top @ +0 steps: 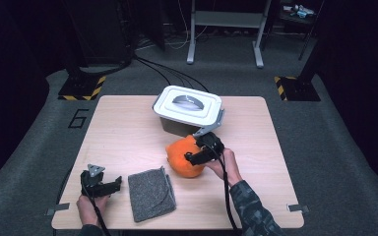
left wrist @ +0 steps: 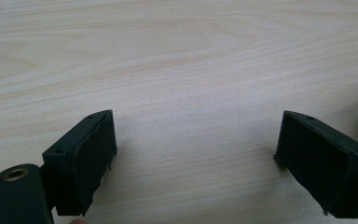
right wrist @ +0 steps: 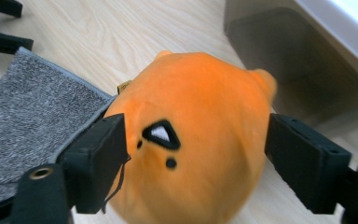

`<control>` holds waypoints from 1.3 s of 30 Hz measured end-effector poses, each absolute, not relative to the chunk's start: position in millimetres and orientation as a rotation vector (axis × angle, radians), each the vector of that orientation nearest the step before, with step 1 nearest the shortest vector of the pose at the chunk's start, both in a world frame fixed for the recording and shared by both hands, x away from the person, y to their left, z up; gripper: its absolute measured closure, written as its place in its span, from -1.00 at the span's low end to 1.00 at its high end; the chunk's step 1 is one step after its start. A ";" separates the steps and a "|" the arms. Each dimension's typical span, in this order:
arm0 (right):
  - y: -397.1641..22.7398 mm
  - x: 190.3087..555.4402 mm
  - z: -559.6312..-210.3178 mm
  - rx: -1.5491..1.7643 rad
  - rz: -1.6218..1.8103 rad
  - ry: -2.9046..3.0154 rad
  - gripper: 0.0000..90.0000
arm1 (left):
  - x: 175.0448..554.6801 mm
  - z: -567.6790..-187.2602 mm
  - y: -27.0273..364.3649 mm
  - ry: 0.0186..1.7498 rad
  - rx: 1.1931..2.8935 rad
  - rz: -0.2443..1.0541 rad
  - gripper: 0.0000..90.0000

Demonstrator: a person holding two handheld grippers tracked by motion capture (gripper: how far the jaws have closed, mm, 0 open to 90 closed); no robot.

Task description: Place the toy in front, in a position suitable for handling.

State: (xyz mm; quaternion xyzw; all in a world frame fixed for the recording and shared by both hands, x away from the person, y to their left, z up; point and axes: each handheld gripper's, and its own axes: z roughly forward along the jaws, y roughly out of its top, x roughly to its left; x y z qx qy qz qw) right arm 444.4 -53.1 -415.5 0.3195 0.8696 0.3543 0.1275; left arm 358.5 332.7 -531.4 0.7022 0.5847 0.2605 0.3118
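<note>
At lower left the left gripper (top: pixel 109 185) rests wide open on the table (top: pixel 128 128). Centre: a grey cloth (top: pixel 151 193), then the orange plush toy (top: pixel 183 156) between the right gripper's (top: pixel 191 158) spread jaws. Above, the lidded bin (top: pixel 187 110) hides its contents.

The table (top: pixel 128 123) carries a lidded box (top: pixel 187 109) at centre rear. Just in front of it sits a plush toy (top: pixel 183 156), between the jaws of the right gripper (top: pixel 203 150). A folded cloth (top: pixel 151 193) lies left of the toy, nearer the front edge. The left gripper (top: pixel 101 183) rests left of the cloth.
</note>
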 end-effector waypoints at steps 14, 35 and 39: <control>-150.1 403.8 -440.2 1.186 1.029 2.328 -0.84 | 358.5 -531.4 332.7 1.543 1.853 0.688 -0.74; -268.4 371.4 -518.2 1.558 0.825 2.017 -0.93 | 342.5 -509.3 329.1 1.478 1.785 0.659 -0.76; -273.1 372.4 -523.5 1.578 0.819 2.000 -0.93 | 338.5 -504.9 318.1 1.442 1.796 0.650 -0.76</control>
